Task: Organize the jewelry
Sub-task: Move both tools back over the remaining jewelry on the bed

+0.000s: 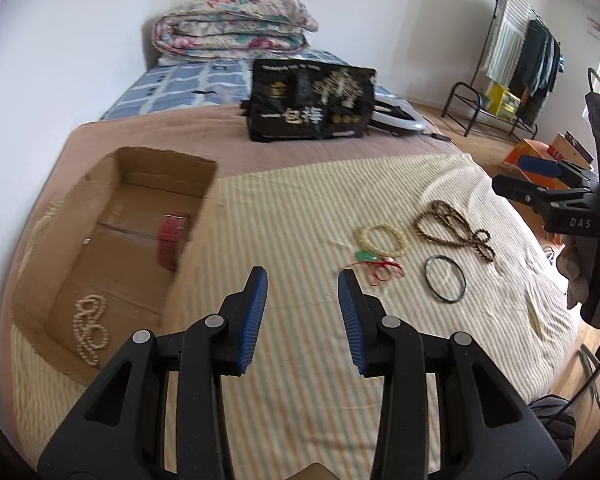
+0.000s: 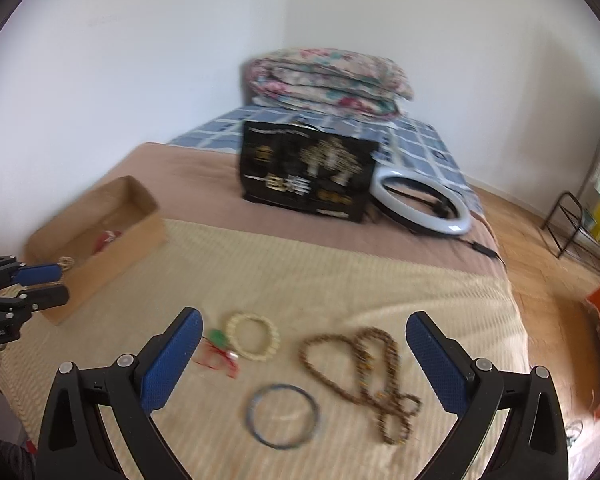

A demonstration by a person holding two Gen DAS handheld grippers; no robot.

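Observation:
A cardboard box (image 1: 66, 216) lies open on the bed at left and holds a red bracelet (image 1: 170, 240) and a pearl necklace (image 1: 90, 328). On the striped blanket lie a cream bead bracelet with red cord (image 1: 382, 238), a brown bead necklace (image 1: 452, 228) and a dark bangle (image 1: 445, 284). My left gripper (image 1: 302, 292) is open and empty, right of the box. My right gripper (image 2: 304, 338) is open wide and empty above the bracelet (image 2: 253, 336), bangle (image 2: 283, 416) and brown necklace (image 2: 370, 376). The box also shows in the right wrist view (image 2: 112, 262).
A black printed bag (image 1: 310, 100) and a white ring light (image 2: 420, 200) lie further up the bed, with folded quilts (image 1: 232, 26) at the head. The right gripper (image 1: 540, 184) shows at the left view's right edge. A clothes rack (image 1: 516, 52) stands at the far right.

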